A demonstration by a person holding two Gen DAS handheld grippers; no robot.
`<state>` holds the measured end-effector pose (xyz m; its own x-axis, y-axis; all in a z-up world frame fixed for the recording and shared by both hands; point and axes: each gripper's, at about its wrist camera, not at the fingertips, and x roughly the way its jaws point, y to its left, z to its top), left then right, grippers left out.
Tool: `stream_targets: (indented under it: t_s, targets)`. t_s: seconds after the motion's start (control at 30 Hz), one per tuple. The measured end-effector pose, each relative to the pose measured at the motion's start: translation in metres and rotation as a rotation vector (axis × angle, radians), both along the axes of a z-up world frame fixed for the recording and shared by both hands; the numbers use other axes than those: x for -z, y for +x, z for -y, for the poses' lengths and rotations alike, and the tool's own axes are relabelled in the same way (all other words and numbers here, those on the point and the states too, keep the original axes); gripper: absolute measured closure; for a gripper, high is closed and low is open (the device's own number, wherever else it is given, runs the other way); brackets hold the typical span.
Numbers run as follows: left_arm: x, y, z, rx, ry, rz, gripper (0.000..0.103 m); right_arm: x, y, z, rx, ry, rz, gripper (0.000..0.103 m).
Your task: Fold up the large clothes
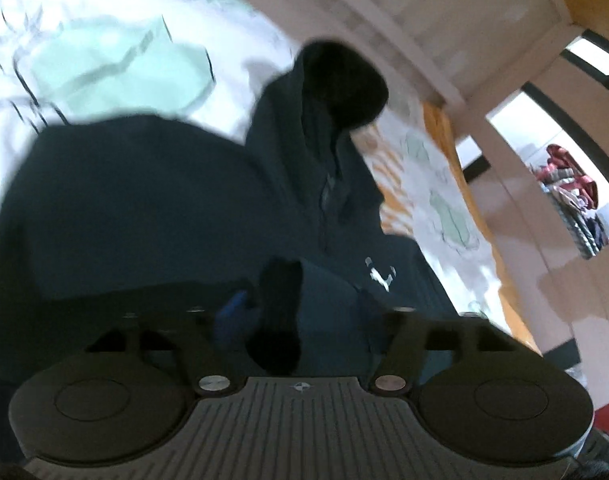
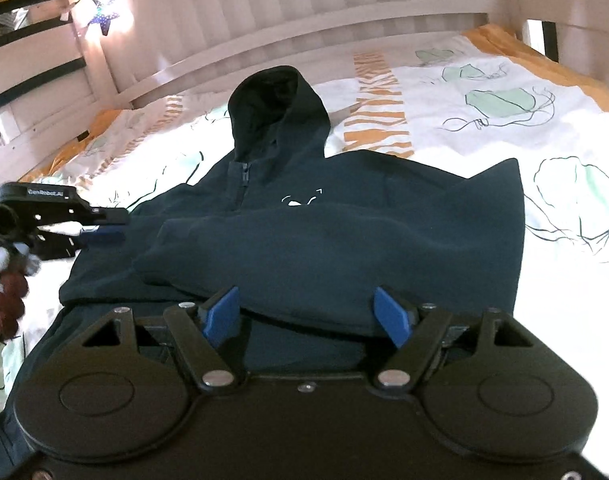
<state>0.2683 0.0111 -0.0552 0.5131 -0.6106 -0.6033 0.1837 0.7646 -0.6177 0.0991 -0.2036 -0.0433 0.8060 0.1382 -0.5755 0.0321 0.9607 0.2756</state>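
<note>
Navy fleece hoodie [image 2: 344,236] mid-fold on a patterned bedspread [image 2: 504,92], hood at 12 o'clock, white chest logo [image 2: 300,199] just showing above the flap.

R gripper [image 2: 306,312]: blue fingers [image 2: 390,316] spread wide, nothing between them, low at 6 o'clock over the hem edge of a flap laid across the chest. L gripper [image 2: 104,222], at 9 o'clock in the R wrist view, sits at the garment's side edge w/ fingers nearly together; whether cloth is pinched, cannot tell (L wrist view dark, blurred). Judgement: a side/sleeve fold is under way. To do it well: pinch both layers at the edge, lift low, carry straight across toward 3 o'clock, keep the edge parallel to the zip [image 2: 244,180], lay flat, then let go.
</note>
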Motion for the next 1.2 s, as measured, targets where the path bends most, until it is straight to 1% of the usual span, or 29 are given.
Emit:
stream_targets:
  t_s: [0.07,0.13,0.23,0.27,0.37,0.4,0.43,0.47,0.5,0.53,0.57,0.67,0.77,0.83,0.93,1.03,1.13,1.2]
  targets:
    - [0.002,0.003,0.009,0.010,-0.009,-0.004,0.033,0.002,0.000,-0.002,-0.008,-0.009,-0.004,0.026]
    - [0.006,0.010,0.020,0.011,0.012,-0.010,0.031,0.003,-0.001,-0.003,-0.016,-0.010,-0.007,0.026]
    - [0.017,0.016,0.030,0.021,0.043,-0.047,0.031,0.004,0.001,-0.004,-0.020,-0.007,-0.008,0.026]
    - [0.020,0.019,0.038,0.027,0.046,-0.049,0.032,0.004,0.000,-0.004,-0.021,-0.007,-0.006,0.026]
    - [0.020,0.018,0.045,0.045,0.046,-0.045,0.033,0.005,-0.001,-0.003,-0.022,0.000,0.001,0.026]
    - [0.021,0.017,0.043,0.049,0.023,-0.050,0.039,0.005,-0.001,-0.002,-0.020,0.005,0.002,0.026]
    - [0.023,0.017,0.042,0.052,-0.017,-0.064,0.048,0.005,-0.001,-0.002,-0.018,0.008,0.002,0.026]
    - [0.025,0.017,0.041,0.054,-0.061,-0.082,0.072,0.006,-0.001,-0.001,-0.017,0.010,0.002,0.026]
    - [0.026,0.016,0.040,0.044,-0.089,-0.087,0.090,0.006,-0.002,-0.001,-0.016,0.011,0.002,0.026]
    - [0.025,0.014,0.038,0.024,-0.096,-0.076,0.095,0.006,-0.002,-0.001,-0.016,0.011,0.001,0.026]
    - [0.021,0.011,0.037,0.015,-0.102,-0.053,0.095,0.007,-0.003,-0.001,-0.017,0.013,0.001,0.026]
    - [-0.001,-0.001,0.031,-0.025,-0.117,0.037,0.096,0.005,-0.005,0.000,-0.023,0.021,0.008,0.026]
    - [-0.029,-0.016,0.012,-0.069,-0.177,0.154,0.096,0.003,-0.006,0.001,-0.036,0.028,0.019,0.026]
    - [-0.038,-0.021,-0.004,-0.102,-0.164,0.190,0.096,0.001,-0.007,0.000,-0.045,0.029,0.027,0.026]
    - [-0.030,-0.022,-0.027,-0.160,-0.095,0.189,0.096,0.001,-0.006,-0.002,-0.056,0.031,0.026,0.026]
    - [-0.009,-0.023,-0.047,-0.221,-0.054,0.138,0.096,0.002,-0.003,-0.002,-0.052,0.022,0.015,0.026]
    - [0.011,-0.022,-0.058,-0.228,-0.022,0.089,0.095,0.000,0.000,0.002,-0.039,0.035,0.010,0.026]
    - [0.019,-0.018,-0.059,-0.223,0.001,0.064,0.094,-0.003,0.005,0.006,-0.024,0.038,0.013,0.026]
